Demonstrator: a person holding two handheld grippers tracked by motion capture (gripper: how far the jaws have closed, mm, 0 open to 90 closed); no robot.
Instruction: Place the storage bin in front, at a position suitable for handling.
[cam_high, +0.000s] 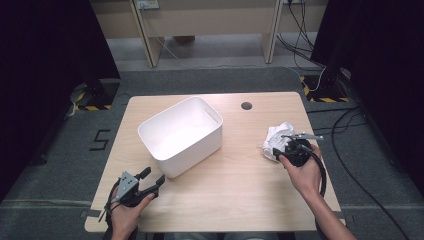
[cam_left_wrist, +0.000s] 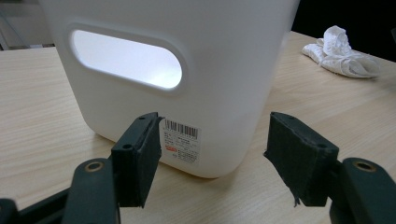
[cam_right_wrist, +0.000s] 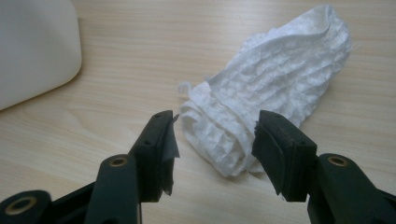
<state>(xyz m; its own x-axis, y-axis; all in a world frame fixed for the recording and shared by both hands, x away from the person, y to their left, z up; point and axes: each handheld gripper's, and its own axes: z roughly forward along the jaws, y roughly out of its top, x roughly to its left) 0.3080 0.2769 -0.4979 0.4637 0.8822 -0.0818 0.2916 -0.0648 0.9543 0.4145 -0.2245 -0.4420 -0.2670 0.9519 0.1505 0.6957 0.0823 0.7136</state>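
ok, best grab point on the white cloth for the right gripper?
Probably the bunched near end of the white cloth, straight ahead between the open right gripper. The folds stand thickest there; the far end lies flatter on the table.

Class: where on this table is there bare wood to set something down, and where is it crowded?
Bare wood lies between the white bin and the crumpled cloth, and along the near edge between both hands. It is crowded at the cloth, where the right gripper reaches in.

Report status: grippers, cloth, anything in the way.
Right gripper open, jaws straddling the near end of the white cloth, no grip. Left gripper open, empty, facing the white bin. Nothing between cloth and bin.
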